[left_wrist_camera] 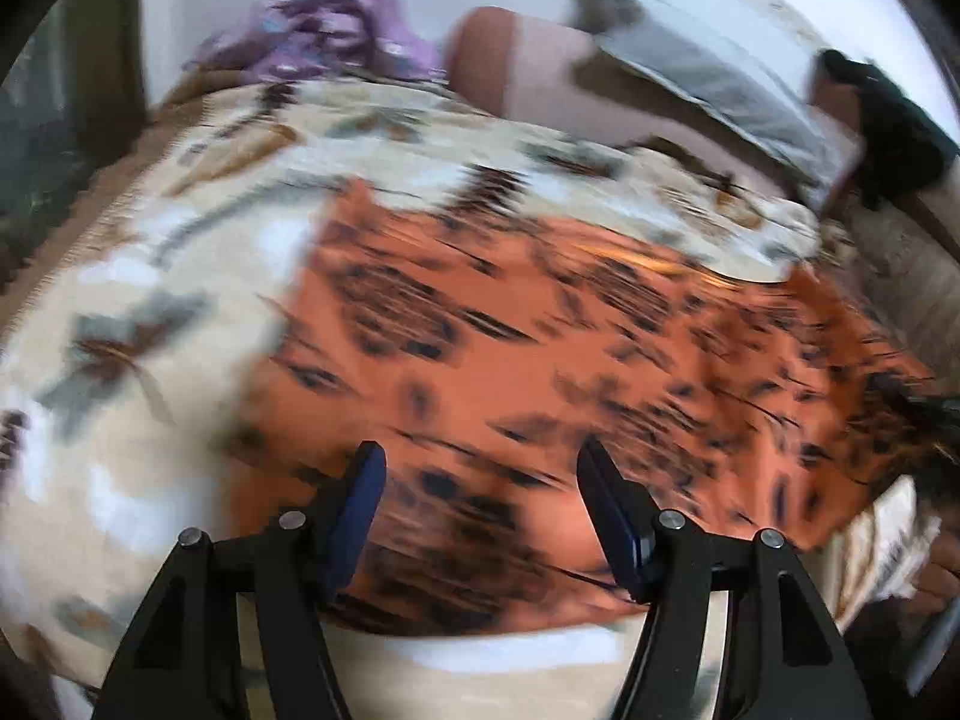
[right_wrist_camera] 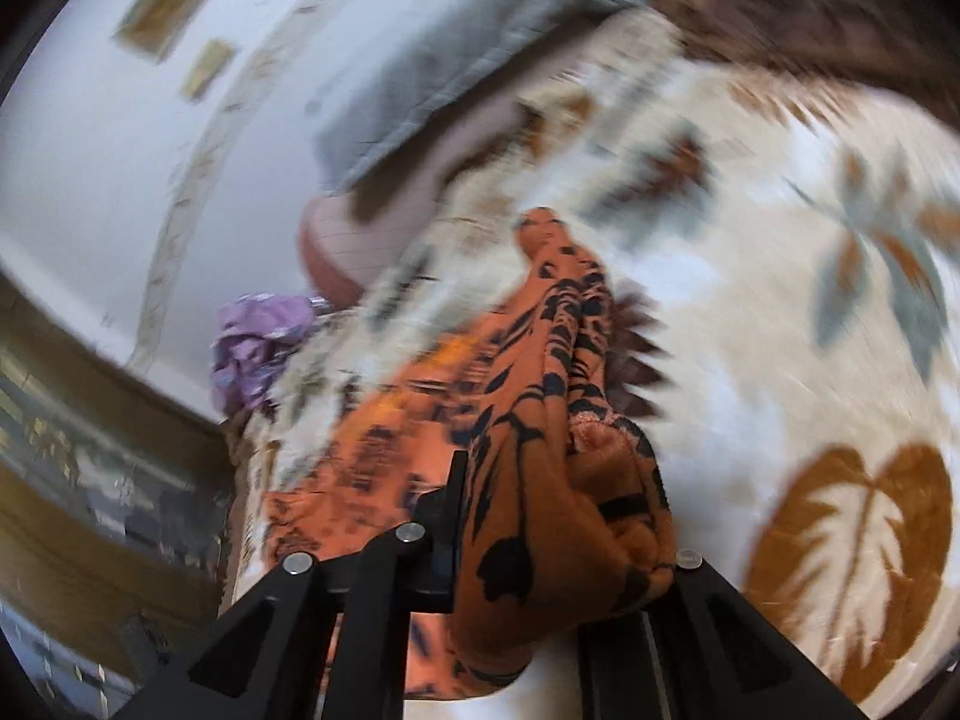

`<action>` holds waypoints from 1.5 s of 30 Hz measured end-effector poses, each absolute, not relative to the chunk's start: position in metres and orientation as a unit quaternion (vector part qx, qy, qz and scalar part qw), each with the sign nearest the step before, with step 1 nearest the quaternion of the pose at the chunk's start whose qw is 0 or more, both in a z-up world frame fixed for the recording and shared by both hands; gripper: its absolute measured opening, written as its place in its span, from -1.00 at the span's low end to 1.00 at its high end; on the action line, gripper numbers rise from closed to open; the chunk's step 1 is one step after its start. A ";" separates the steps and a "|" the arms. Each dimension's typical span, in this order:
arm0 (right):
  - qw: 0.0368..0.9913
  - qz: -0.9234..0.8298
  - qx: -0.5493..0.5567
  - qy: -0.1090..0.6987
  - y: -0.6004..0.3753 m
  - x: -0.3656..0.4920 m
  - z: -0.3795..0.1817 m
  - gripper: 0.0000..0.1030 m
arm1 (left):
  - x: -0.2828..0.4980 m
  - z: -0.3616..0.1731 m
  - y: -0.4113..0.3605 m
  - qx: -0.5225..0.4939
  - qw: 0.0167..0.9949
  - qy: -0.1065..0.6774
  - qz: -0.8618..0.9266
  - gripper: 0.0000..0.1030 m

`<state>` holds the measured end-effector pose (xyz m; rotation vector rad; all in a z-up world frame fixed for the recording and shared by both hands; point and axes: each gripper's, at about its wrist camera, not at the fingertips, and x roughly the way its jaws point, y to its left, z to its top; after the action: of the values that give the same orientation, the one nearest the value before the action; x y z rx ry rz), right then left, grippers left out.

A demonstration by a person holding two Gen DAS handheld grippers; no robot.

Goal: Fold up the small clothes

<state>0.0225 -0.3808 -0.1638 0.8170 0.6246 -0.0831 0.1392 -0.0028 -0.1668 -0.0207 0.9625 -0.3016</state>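
Note:
An orange garment with a black pattern (left_wrist_camera: 540, 348) lies spread on the cream leaf-print blanket (left_wrist_camera: 150, 312) of a bed. My left gripper (left_wrist_camera: 480, 474) is open and empty, with its blue-padded fingers (left_wrist_camera: 360, 498) hovering over the garment's near edge. My right gripper (right_wrist_camera: 558, 480) is shut on a bunched fold of the same orange garment (right_wrist_camera: 540, 432), lifted off the blanket (right_wrist_camera: 780, 300); cloth hides the right finger. Both views are motion-blurred.
A crumpled purple garment (left_wrist_camera: 324, 30) lies at the bed's far side; it also shows in the right wrist view (right_wrist_camera: 258, 342). A pink bolster (left_wrist_camera: 528, 72) and a grey pillow (left_wrist_camera: 708, 72) lie at the back by the white wall. A dark object (left_wrist_camera: 888, 126) sits at the right.

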 end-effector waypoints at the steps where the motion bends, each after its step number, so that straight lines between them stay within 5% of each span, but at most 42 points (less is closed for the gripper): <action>1: 0.876 -0.027 0.381 0.294 -0.369 0.028 -0.150 -0.74 | 0.149 -0.159 0.014 -0.011 0.882 0.453 -0.127 0.30; 10: 0.882 0.083 0.344 0.310 -0.243 0.086 -0.100 -0.75 | 0.186 -0.161 0.144 -0.091 0.898 0.430 0.015 0.30; 20: 0.842 0.130 0.274 0.446 -0.083 0.129 -0.188 -0.74 | 0.182 -0.188 0.198 -0.125 0.881 0.453 0.055 0.30; 25: 0.849 0.141 0.241 0.449 -0.073 0.120 -0.199 -0.63 | 0.183 -0.186 0.198 -0.137 0.885 0.444 0.034 0.30; 28: 0.832 0.184 0.258 0.455 -0.080 0.115 -0.198 -0.20 | 0.180 -0.177 0.191 -0.137 0.893 0.427 0.019 0.30; 29: 0.819 0.214 0.271 0.457 -0.084 0.110 -0.198 0.20 | 0.179 -0.174 0.188 -0.135 0.896 0.422 0.013 0.30; 30: 0.812 0.233 0.280 0.456 -0.087 0.106 -0.197 0.36 | 0.178 -0.170 0.183 -0.131 0.901 0.414 0.004 0.30; 37: 0.833 0.279 0.266 0.398 -0.138 0.054 -0.171 0.32 | 0.167 -0.150 0.149 -0.117 0.916 0.377 -0.067 0.30; 45: 0.858 0.150 0.269 0.411 -0.199 0.074 -0.197 -0.26 | 0.153 -0.151 0.089 -0.020 0.918 0.375 -0.129 0.30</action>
<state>0.0741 -0.1993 -0.1971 0.5660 0.8642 0.3161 0.1530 0.0893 -0.1507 -0.0417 0.7713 -0.2661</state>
